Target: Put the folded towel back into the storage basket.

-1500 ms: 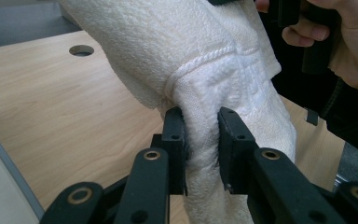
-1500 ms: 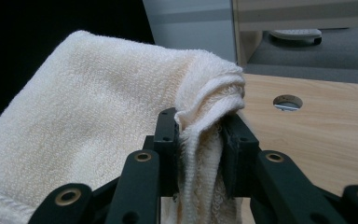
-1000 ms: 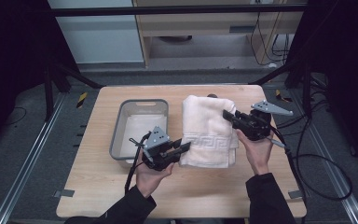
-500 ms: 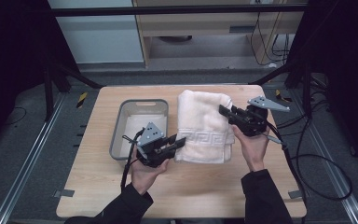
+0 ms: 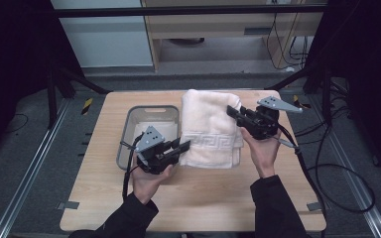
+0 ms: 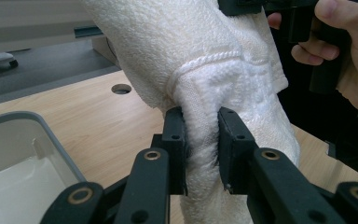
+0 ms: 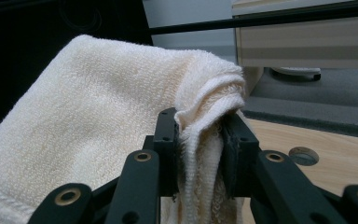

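Note:
A folded cream towel [image 5: 209, 130] with a woven key-pattern band lies lengthwise on the wooden table [image 5: 198, 198]. My left gripper [image 5: 183, 145] is shut on the towel's near left corner, its jaws pinching a thick fold of towel [image 6: 223, 88] in the left gripper view [image 6: 201, 149]. My right gripper [image 5: 232, 113] is shut on the far right edge; in the right gripper view [image 7: 199, 149] the towel [image 7: 88, 116] bunches between the jaws and drapes to the left. Both held parts are lifted a little off the table.
A grey plastic bin [image 5: 149, 130] stands on the table just left of the towel, with something pale inside. Cables trail off the table's right side. A round hole [image 6: 121, 88] is cut in the tabletop. Dark frame rails flank the table.
Both hands have raised the towel slightly and drawn it leftward, towards the bin. Both grippers stay shut on it.

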`<state>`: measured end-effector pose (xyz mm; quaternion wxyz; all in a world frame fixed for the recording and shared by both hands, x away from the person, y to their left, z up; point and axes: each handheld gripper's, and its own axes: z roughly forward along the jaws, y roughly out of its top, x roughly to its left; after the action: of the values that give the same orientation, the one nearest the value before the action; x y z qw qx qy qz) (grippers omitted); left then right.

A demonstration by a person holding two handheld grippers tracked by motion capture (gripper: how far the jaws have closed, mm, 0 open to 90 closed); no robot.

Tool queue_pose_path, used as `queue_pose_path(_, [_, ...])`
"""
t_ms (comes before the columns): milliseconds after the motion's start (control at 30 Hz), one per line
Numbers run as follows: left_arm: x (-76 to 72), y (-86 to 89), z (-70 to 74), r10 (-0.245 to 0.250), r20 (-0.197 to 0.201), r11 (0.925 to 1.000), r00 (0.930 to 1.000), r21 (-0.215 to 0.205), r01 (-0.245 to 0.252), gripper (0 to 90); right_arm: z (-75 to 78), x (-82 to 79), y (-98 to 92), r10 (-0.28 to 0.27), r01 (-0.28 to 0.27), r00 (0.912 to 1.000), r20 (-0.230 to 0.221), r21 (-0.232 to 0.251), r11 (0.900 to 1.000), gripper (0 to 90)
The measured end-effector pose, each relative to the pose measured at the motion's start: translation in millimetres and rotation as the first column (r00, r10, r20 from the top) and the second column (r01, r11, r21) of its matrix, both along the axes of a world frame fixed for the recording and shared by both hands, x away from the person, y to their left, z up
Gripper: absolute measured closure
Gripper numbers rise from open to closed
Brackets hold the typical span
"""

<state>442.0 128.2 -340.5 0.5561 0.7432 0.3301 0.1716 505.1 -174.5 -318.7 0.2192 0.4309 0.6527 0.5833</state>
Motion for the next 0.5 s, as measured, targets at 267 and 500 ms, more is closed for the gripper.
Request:
queue_pose_path(267, [0.9,10.6,5.4,0.016,0.011,0.9999,0.9998,-0.006,-0.016,74.4,6.8,3.6,11.1,0.005,-0.005,0.9999,0.012,-0.003,1.0,70.8])
queue_pose_path(500, [1.8,20.5,9.5,0.033,0.017,0.9993,0.9993,-0.016,-0.032,74.4,13.5,7.1,21.9,0.012,-0.012,0.9997,0.02,-0.008,1.0,70.8])
